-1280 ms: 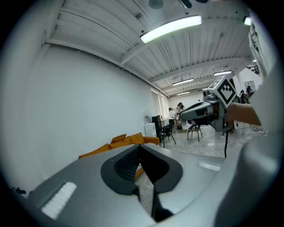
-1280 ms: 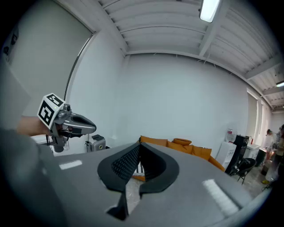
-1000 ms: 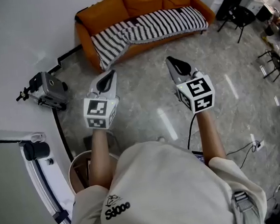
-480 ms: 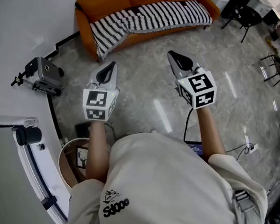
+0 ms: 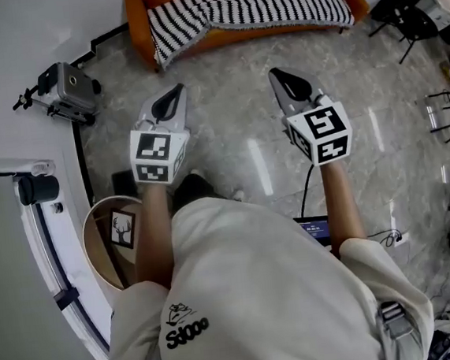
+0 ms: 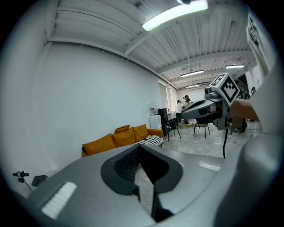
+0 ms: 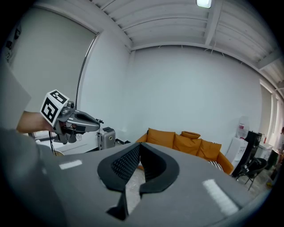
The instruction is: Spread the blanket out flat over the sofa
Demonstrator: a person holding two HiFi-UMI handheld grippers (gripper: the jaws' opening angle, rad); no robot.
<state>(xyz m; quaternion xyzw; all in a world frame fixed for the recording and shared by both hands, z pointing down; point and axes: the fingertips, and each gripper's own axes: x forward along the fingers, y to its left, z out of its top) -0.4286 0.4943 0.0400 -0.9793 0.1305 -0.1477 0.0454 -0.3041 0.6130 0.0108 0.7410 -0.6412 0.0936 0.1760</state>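
An orange sofa stands against the wall at the top of the head view. A black-and-white striped blanket lies along its seat, with its left end hanging over the front. Both grippers are held out over the floor, well short of the sofa. My left gripper and right gripper are shut with nothing between their jaws. In the left gripper view the sofa and blanket lie far beyond the shut left gripper. The right gripper view has the sofa past the shut right gripper.
A silver case sits on the floor at the left. A round tub with a deer picture is beside my left arm. Black chairs stand at the right. Cables and a small device lie on the marble floor.
The sofa and blanket have slid up toward the top edge of the head view, and the round tub shows more. Both grippers remain shut and side by side.
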